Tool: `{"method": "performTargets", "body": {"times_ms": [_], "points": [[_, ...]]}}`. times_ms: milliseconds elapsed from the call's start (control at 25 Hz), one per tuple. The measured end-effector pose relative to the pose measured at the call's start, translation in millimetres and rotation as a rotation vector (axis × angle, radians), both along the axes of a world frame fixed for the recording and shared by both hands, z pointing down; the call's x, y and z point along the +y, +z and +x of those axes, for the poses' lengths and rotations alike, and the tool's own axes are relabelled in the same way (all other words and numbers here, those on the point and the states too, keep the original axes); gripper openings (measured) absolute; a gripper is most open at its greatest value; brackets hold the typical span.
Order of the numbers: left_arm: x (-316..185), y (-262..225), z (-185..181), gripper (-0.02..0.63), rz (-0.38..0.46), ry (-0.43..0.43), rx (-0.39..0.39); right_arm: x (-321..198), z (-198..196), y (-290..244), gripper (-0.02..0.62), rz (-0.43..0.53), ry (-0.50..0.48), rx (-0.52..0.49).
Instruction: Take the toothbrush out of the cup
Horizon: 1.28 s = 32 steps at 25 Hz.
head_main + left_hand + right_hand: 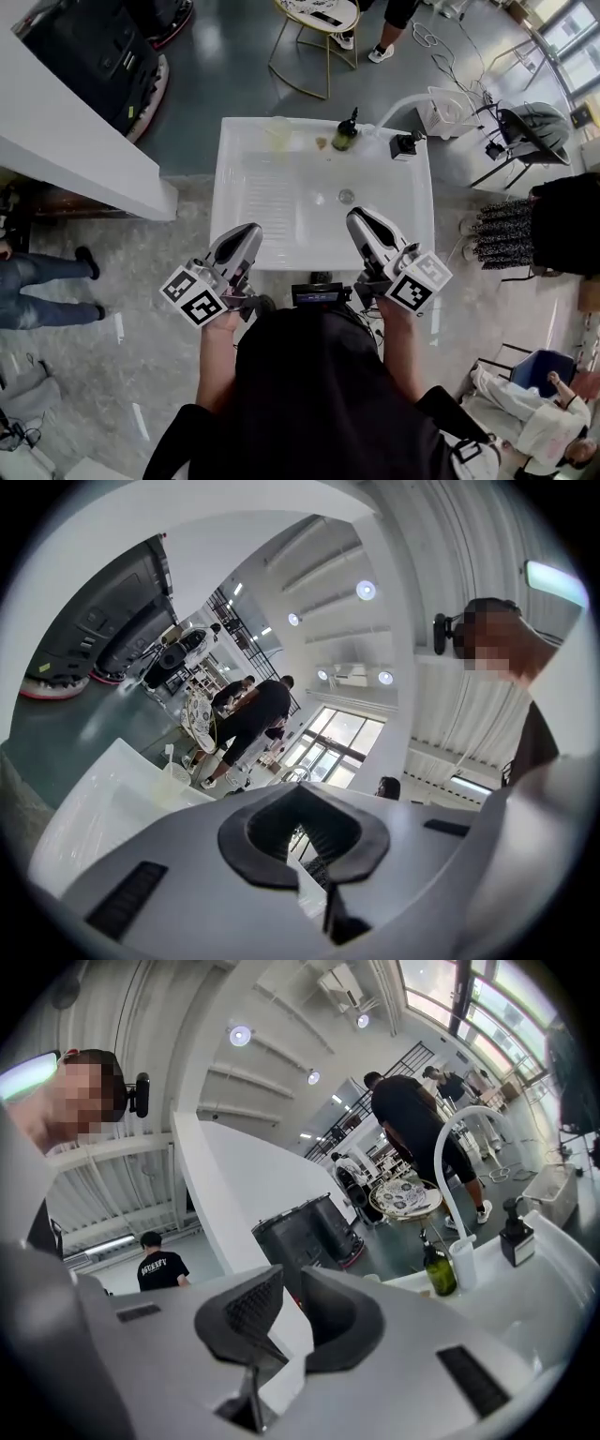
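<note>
Toothbrush (169,754): stands in the pale cup (175,774) on the back rim of the sink (228,187), well ahead of both grippers. One end sticking up above the cup lip; which end, too small to tell.

Handling, as judged:
- Light, stiff and slim; smooth plastic, likely slippery, more so if wet.
- Cup also light, and prone to tip or lift along with the brush.

Where to take hold: on the exposed shaft just above the cup lip, pads square across it. Draw straight up along the cup axis. Steady the cup with the other gripper if needed.

Left gripper (302,829): fingers (255,841) fully closed, nothing between them, touching nothing.

Right gripper (291,1309): fingers (246,1314) partly open, with a narrow empty gap between the pads, touching nothing.

Both grippers level over the near edge of the sink, well apart from the cup. Open the working fingers slightly wider than the shaft before approach.
</note>
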<state>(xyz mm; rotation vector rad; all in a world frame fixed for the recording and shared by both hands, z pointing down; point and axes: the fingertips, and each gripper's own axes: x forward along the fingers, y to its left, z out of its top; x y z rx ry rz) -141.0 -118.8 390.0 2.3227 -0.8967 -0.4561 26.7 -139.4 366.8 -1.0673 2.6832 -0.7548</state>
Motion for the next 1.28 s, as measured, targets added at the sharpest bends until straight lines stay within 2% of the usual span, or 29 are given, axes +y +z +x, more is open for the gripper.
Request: {"method": "performTargets", "body": {"times_ms": [320,440,720,1120,1240,1280], "points": [[-47,-3,62,0.006,-0.007,-0.056,-0.081,-52,62,15,0.048,-0.033,-0.052,-0.077],[-57,4,73,0.006,-0.009,-0.084,-0.116,-65,75,24,0.048,-0.047,-0.078,-0.096],[-91,37,57,0.008,-0.055,-0.195,-0.145,-77,81,29,0.048,-0.066,-0.086,-0.111],[-181,93,27,0.008,-0.096,-0.289,-0.066,-86,87,12,0.048,-0.050,0.013,0.003],[-201,111,21,0.014,-0.117,-0.326,-0.107,-84,84,9,0.048,-0.056,0.039,0.028],[-209,118,18,0.034,-0.127,-0.340,-0.126,-83,82,9,0.048,-0.058,0.045,0.036]]}}
